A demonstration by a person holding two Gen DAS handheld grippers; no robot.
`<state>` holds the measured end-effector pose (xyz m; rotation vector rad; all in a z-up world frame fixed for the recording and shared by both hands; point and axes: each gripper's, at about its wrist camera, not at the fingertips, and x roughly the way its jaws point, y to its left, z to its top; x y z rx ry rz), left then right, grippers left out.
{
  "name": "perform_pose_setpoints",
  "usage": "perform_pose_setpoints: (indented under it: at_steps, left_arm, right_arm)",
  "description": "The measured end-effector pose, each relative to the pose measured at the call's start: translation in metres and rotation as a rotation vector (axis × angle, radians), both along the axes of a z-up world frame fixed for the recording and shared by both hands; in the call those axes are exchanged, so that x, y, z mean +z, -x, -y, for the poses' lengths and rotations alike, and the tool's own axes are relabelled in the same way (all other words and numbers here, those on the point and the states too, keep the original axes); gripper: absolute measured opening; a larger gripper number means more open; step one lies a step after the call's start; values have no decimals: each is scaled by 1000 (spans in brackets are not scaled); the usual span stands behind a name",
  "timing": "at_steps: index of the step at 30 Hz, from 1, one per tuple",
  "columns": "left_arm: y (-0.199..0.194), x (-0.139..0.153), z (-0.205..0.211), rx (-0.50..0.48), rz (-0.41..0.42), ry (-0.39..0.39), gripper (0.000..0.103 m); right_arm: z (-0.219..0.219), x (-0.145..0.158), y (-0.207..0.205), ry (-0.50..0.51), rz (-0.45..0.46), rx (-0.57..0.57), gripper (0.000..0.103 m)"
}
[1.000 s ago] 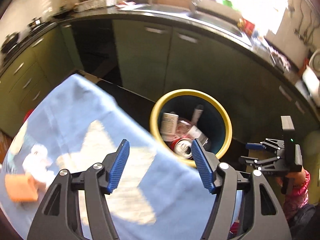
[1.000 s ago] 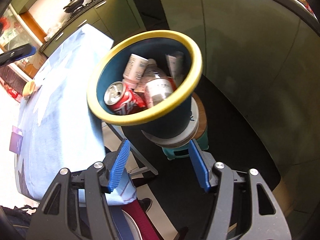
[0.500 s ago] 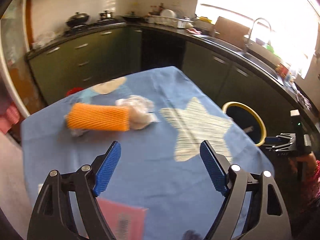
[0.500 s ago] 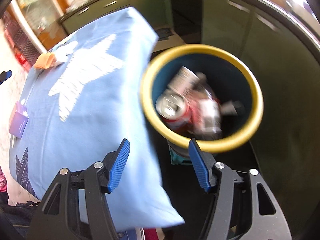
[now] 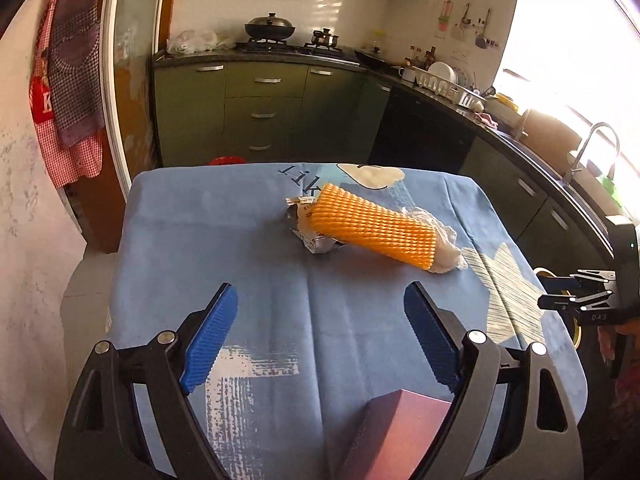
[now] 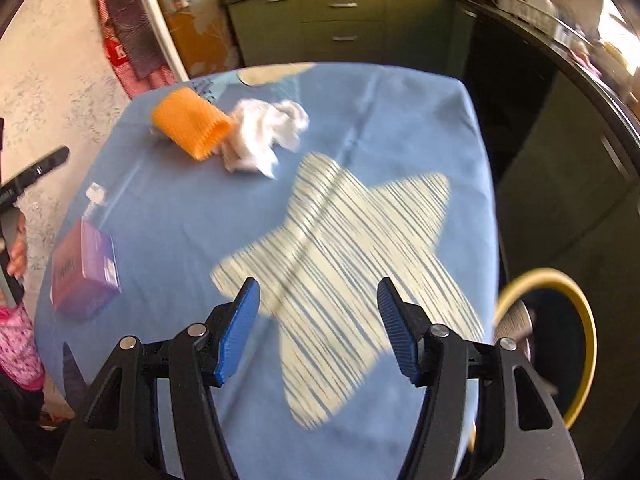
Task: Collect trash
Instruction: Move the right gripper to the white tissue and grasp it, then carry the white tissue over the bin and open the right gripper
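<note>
A worktop (image 5: 248,240) draped in a blue cloth printed with a pale star (image 6: 332,248) stands in a kitchen with dark green cabinets (image 5: 264,112), a stove carrying two pots, and a sink under a bright window. Beyond the star lies the trash: one orange foam net sleeve (image 5: 374,226), one wad of white tissue (image 6: 264,136) touching it, and one crumpled wrapper (image 5: 310,236) at its far end. One purple box (image 6: 84,272) sits left of the star, near the cloth's edge. One yellow-rimmed bin (image 6: 560,280) stands off the worktop, right of the star. The left tongs (image 5: 320,340) are opening, nothing between them; the right tongs (image 6: 318,328) hang apart and empty over the star.
</note>
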<state>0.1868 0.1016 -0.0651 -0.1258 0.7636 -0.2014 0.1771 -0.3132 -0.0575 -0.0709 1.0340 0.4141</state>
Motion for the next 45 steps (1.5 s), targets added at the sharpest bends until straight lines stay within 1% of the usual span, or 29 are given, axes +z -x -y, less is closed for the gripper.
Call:
perform_pose_setpoints:
  at_steps: [2,5,9,12,15,19,20,21,22,24,25,27,30,35,39,45]
  left_arm:
    - [-5,-11,-3,15,-4,25,84]
    - [-10,-24,-6,31,-15,45,84]
    - [-14,-35,-5,36,-29,59,84]
    - [-16,-41,-3,34,-34,61,84]
    - [-15,-40,-1,36,-24,48,84]
    - [-14,-39,1,26,-20,58,85]
    - [-13,-39,2,24,-20,59,85]
    - [-13,-39,2,22,-19,60,85]
    - [-13,-39,3,18,-21,62,85]
    - [-13,-40,5,13,-20,60,85]
    - [-13,-40,5,11,-19,60,85]
    - [-12,-39,5,11,-16,62,85]
    - [-11,-40,4,14,-13,68,85]
    - [-10,-40,4,13,-5,69,85]
    - [-8,-39,5,9,1,66,85]
    - [-5,-37,7,6,10,65,85]
  right_arm:
    - [-15,4,-24,-36,8,26,59]
    - [-33,7,-49,-52,15,66,66]
    - [-62,0,-78,14,42,127,74]
    - [-84,-12,-92,59,27,168,75]
    - [-96,-24,-102,112,25,170,75]
    - [-99,-35,-114,129,5,151,75]
    - [-98,-37,-116,122,-1,146,73]
    - [-98,-38,-117,117,-7,146,64]
    - [-98,-40,-118,118,-15,148,59]
    - [-97,-42,-118,109,-30,154,35]
    - [-96,-41,-117,106,-31,156,30]
    - [-95,-40,-114,108,-21,154,13]
    - [-89,-36,-106,110,-11,138,10]
    - [-77,-21,-86,125,29,101,9]
    - [-63,3,-64,114,81,69,9]
    - [-45,36,-33,81,129,23,9]
